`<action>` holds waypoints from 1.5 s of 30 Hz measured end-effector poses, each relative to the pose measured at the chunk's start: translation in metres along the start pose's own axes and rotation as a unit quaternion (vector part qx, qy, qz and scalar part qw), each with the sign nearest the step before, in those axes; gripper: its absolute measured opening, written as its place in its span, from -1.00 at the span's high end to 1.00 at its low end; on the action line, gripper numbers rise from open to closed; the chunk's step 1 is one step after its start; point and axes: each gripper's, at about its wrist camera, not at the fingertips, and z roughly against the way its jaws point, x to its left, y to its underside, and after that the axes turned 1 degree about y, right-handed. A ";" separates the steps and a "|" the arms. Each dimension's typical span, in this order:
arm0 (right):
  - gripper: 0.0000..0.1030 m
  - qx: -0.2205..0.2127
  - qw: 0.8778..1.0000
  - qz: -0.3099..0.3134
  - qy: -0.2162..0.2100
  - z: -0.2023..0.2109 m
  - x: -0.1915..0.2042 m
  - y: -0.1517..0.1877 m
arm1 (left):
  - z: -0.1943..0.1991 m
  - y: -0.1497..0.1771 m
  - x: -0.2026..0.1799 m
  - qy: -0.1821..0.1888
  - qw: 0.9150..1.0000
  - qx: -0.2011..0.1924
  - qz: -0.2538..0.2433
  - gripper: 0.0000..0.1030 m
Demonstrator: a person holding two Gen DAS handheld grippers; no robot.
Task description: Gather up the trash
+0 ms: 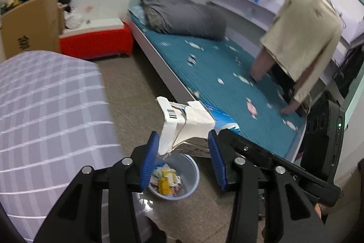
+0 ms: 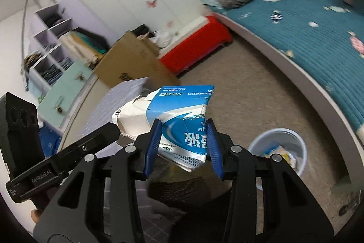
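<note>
A crushed blue and white carton is held between both grippers above the floor. My left gripper is shut on its torn white end, which carries a barcode. My right gripper is shut on its blue printed end. A pale blue waste bin with wrappers and a yellow packet inside stands on the floor just below the carton. In the right wrist view the bin is lower right of the carton.
A bed with a teal quilt and grey folded duvet runs along the right. A person in a beige top leans on it. A checked lilac cover is at left. A red box and cardboard box stand behind.
</note>
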 end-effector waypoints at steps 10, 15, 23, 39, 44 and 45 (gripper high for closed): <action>-0.34 0.031 0.996 -0.047 0.068 -0.018 -0.089 0.018 | -0.103 0.017 -0.026 0.015 0.996 0.092 -0.007 0.06; -0.58 0.102 0.980 -0.063 0.157 -0.057 -0.137 0.037 | -0.142 0.032 -0.009 -0.042 0.988 0.144 0.021 -0.24; -0.58 0.088 0.981 -0.072 0.156 -0.038 -0.133 0.053 | -0.123 0.041 -0.012 -0.106 0.986 0.127 -0.025 -0.41; -0.58 -0.030 0.990 0.060 0.122 0.070 0.002 0.039 | 0.027 0.029 -0.051 -0.165 0.984 -0.022 -0.056 -0.64; -0.60 -0.069 0.986 0.100 0.113 0.112 0.044 0.045 | 0.084 0.033 -0.059 -0.184 0.979 -0.067 -0.056 -0.67; -0.61 -0.076 0.985 0.107 0.111 0.119 0.053 0.047 | 0.097 0.034 -0.061 -0.188 0.978 -0.077 -0.053 -0.68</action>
